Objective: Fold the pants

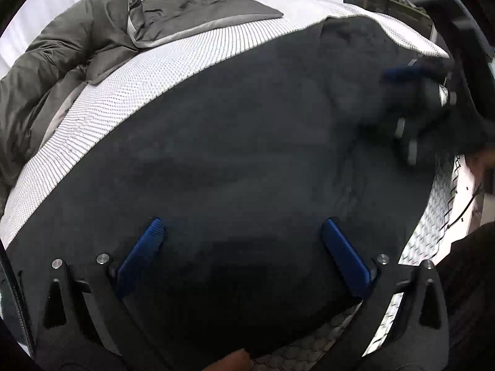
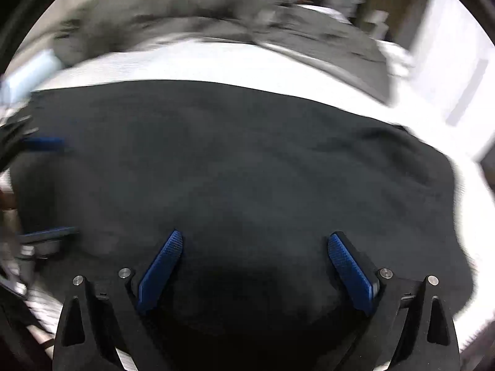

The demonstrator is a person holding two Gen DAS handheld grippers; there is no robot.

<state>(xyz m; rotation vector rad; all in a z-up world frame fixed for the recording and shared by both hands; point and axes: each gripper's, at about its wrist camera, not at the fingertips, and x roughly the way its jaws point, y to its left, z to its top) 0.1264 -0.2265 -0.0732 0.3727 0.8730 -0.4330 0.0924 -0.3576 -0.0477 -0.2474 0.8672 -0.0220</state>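
Pants (image 1: 235, 142) lie flat on the bed's white mattress (image 1: 130, 86), dark fabric spread out near the mattress's near edge. Left wrist view: long axis runs diagonally, lower left to upper right, with one end up by the mattress corner. Right wrist view: same axis reads roughly left to right, right end rounded and a bit rumpled. Which end is waist and which is cuffs I can't say; fabric is too dark and the right view is motion-blurred.

Left tongs (image 1: 243, 225): jaws spread wide, blue pads (image 1: 145, 247) apart over the fabric, nothing pinched between them. Right tongs (image 2: 255, 238): jaws also wide apart above the pants, nothing clamped. Each shows at the edge of the other's view: right tongs (image 1: 414, 105) blurred over the upper-right end of the pants, left tongs (image 2: 46, 185) at the left end.

Grey duvet (image 1: 62, 61) bunched at the far side of the bed, well apart from the pants. Grey pillow (image 1: 198, 9) beyond it.
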